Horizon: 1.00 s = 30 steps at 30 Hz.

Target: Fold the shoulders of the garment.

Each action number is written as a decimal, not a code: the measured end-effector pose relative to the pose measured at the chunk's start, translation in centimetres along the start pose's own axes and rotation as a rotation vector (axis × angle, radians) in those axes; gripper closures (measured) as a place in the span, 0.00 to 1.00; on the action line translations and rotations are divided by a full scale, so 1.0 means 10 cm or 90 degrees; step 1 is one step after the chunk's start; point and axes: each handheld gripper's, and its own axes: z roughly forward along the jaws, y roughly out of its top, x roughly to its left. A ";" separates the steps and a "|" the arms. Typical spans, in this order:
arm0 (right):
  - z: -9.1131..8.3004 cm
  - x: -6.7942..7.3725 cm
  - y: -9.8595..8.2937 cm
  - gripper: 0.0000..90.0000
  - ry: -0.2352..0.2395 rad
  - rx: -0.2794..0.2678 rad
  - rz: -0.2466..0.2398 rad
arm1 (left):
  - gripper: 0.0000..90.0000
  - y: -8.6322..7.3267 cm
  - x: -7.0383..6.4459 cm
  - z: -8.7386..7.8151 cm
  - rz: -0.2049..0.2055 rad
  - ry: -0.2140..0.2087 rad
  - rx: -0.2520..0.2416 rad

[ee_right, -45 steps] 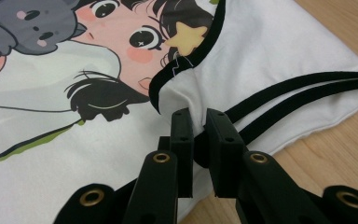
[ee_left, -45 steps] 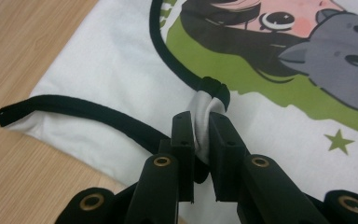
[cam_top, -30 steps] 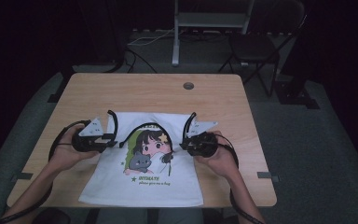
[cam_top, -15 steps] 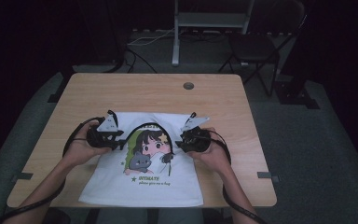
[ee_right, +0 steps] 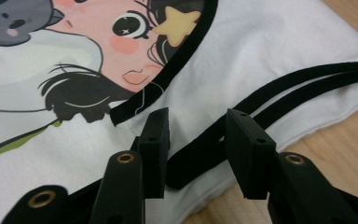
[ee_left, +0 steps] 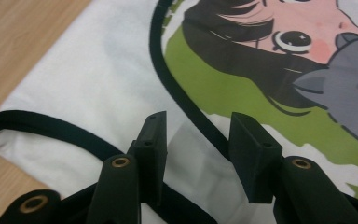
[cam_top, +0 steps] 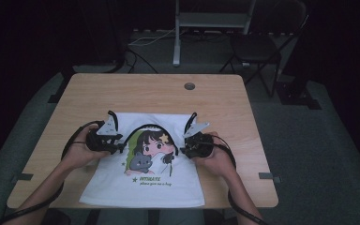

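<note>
A white cloth garment (cam_top: pixel 145 183) with a cartoon girl-and-cat print lies flat on the wooden table (cam_top: pixel 145 91). It has black straps at its top corners. My left gripper (cam_top: pixel 118 143) rests on the garment's upper left, open, and a black strap (ee_left: pixel 46 122) runs under its jaws (ee_left: pixel 200 126). At the upper right, my right gripper (cam_top: pixel 185 149) is also open. In the right gripper view a doubled black strap (ee_right: pixel 279 91) passes between its jaws (ee_right: pixel 196 122). Neither gripper holds anything.
The table has a round grommet hole (cam_top: pixel 189 86) near its far edge. Bare wood lies beyond the garment and at both sides. A chair (cam_top: pixel 262 47) and a metal stand (cam_top: pixel 211 21) are on the dark floor behind the table.
Both grippers have moved a little inward over the garment's top corners, the left one to the right and the right one to the left. The garment has not shifted.
</note>
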 end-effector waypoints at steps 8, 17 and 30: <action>0.00 0.05 0.05 0.65 0.001 -0.008 -0.005 | 0.62 -0.06 -0.02 -0.05 0.000 -0.012 0.013; 0.04 -0.05 0.03 0.64 -0.021 -0.004 0.015 | 0.61 -0.07 0.05 0.04 -0.011 0.007 0.016; 0.11 -0.20 0.07 0.63 -0.045 -0.002 0.041 | 0.61 0.03 0.17 0.18 -0.035 0.033 0.013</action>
